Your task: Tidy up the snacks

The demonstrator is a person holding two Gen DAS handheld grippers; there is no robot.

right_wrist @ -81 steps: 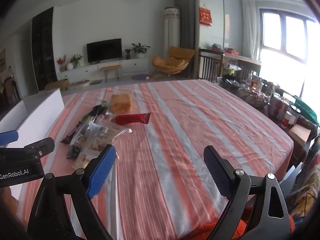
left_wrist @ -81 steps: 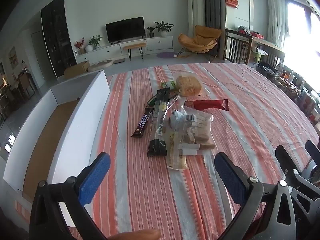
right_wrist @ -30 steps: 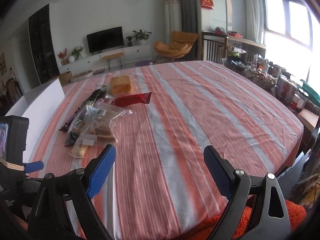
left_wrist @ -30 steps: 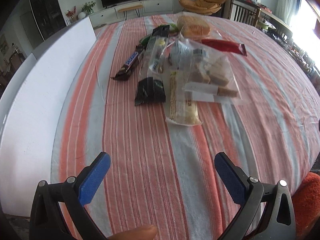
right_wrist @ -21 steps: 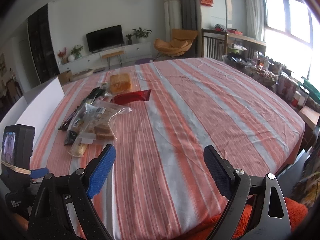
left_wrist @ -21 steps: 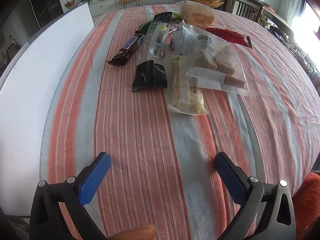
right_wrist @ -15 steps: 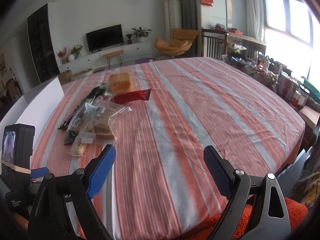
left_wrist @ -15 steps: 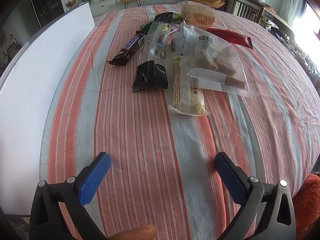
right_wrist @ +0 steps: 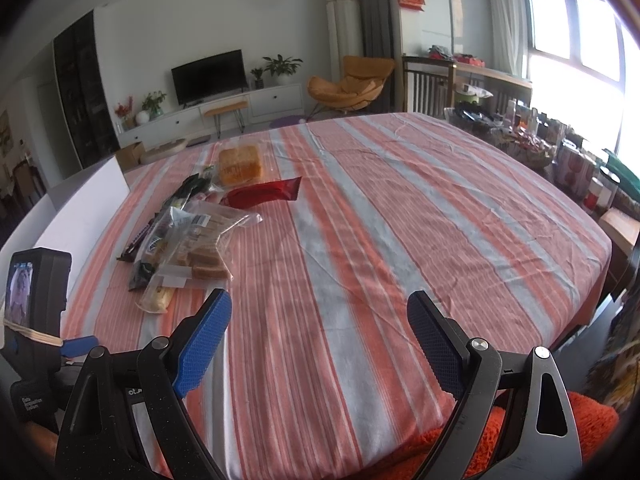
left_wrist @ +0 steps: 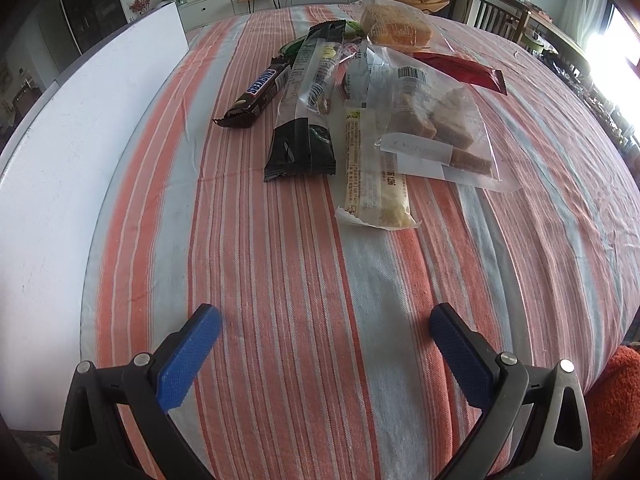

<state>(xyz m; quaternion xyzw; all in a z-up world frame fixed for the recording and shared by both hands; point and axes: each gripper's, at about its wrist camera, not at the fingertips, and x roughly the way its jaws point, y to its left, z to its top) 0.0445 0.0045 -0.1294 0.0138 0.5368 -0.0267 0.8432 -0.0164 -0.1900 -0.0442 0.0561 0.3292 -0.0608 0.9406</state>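
A heap of snacks lies on the striped tablecloth (left_wrist: pixel 280 280): a Snickers bar (left_wrist: pixel 256 94), a long black-ended packet (left_wrist: pixel 306 120), a pale yellow bar (left_wrist: pixel 370 172), a clear bag of brown cakes (left_wrist: pixel 432 120), a red packet (left_wrist: pixel 460 70) and a bagged orange bread (left_wrist: pixel 396 32). My left gripper (left_wrist: pixel 320 320) hovers open over the cloth, just short of the heap, holding nothing. My right gripper (right_wrist: pixel 320 312) is open too, to the right of the heap (right_wrist: pixel 188 236), with nothing between its fingers. The left gripper's body (right_wrist: pixel 36 320) shows at the right wrist view's left edge.
A white open box (left_wrist: pixel 80 140) runs along the table's left side. An orange cushion (right_wrist: pixel 520 440) sits below the near table edge. The right part of the cloth (right_wrist: pixel 440 220) is bare. Cluttered shelves and jars (right_wrist: pixel 560 152) stand beyond the table's right edge.
My left gripper has dropped lower and moved forward toward the heap, so the snacks look bigger. The right gripper has barely moved. Both stay open.
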